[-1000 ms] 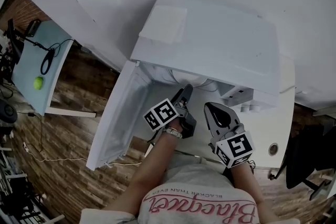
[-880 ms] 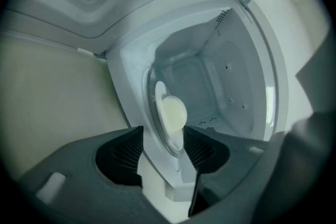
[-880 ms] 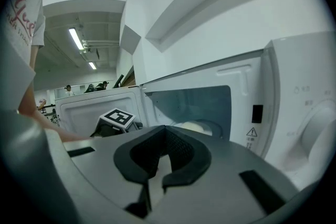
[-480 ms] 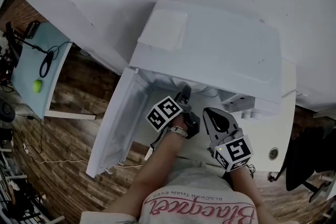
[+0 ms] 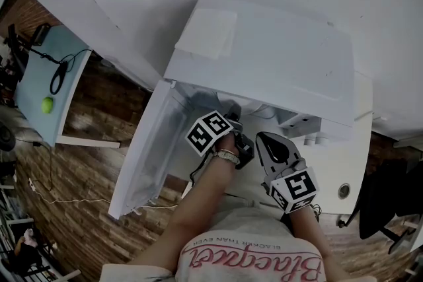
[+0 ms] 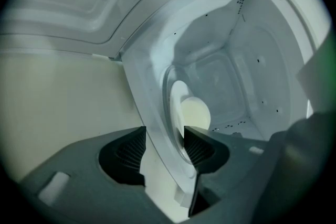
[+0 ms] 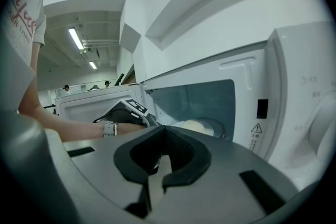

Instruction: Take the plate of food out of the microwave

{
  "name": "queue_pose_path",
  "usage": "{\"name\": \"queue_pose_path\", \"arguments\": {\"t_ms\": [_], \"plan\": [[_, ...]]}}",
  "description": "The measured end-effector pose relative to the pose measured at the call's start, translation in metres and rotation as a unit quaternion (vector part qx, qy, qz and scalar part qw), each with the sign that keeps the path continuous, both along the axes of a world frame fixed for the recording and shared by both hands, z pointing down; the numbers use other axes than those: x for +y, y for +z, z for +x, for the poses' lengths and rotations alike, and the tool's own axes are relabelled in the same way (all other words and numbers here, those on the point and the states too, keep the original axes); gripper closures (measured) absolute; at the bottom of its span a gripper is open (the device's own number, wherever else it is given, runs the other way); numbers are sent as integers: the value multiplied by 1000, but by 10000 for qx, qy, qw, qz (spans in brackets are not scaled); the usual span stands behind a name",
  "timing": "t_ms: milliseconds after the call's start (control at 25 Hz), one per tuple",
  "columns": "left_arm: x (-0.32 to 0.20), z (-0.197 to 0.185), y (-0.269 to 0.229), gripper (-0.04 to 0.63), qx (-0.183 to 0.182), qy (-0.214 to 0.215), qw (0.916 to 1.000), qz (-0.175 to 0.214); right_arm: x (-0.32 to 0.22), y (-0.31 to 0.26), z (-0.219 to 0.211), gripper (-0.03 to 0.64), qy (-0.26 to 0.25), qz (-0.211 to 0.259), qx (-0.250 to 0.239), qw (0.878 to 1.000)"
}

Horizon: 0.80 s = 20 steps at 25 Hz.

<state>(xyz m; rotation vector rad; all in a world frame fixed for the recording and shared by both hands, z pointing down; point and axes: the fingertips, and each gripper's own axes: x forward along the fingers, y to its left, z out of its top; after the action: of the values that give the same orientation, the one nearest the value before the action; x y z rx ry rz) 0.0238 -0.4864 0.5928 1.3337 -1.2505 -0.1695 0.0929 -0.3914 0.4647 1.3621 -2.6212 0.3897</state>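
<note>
The white microwave (image 5: 264, 56) stands with its door (image 5: 149, 148) swung open to the left. Inside, on the glass turntable (image 6: 169, 113), a white plate (image 6: 177, 99) carries a pale yellow mound of food (image 6: 195, 113); the food (image 7: 194, 126) also shows in the right gripper view. My left gripper (image 6: 164, 147) is open at the mouth of the cavity, its jaws to either side of the front sill and the turntable's near rim, just short of the plate. In the head view the left gripper (image 5: 232, 123) reaches under the microwave's top. My right gripper (image 5: 266, 141) hangs back outside, shut on nothing (image 7: 159, 174).
The microwave sits on a white counter (image 5: 344, 162), with its knobs (image 5: 316, 137) at the right of the opening. To the far left a pale table (image 5: 39, 86) holds a green ball (image 5: 47, 104) and cables. Wooden floor (image 5: 86, 208) lies below.
My left gripper has moved forward and a little left into the microwave's opening. The right gripper has barely shifted.
</note>
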Motion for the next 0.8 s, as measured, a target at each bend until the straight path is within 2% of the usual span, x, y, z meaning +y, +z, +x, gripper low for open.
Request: {"name": "queue_pose_path", "arguments": {"t_ms": [160,360,600,800], "plan": [[10,-1,0,368,32,81,9999,-68,3,-3,0,606,-3,41,-3,10000],[14,-1,-2,377,304,113,9995,38,8,-5,-2,606,-21,67,25,10000],[7,7,-16,532,372,247,9983,367,13,-5,0,606,9,63,59,10000],[9,9,-18,540,565,237,9976,312,16,-5,2,606,52,61,96,9999]]}}
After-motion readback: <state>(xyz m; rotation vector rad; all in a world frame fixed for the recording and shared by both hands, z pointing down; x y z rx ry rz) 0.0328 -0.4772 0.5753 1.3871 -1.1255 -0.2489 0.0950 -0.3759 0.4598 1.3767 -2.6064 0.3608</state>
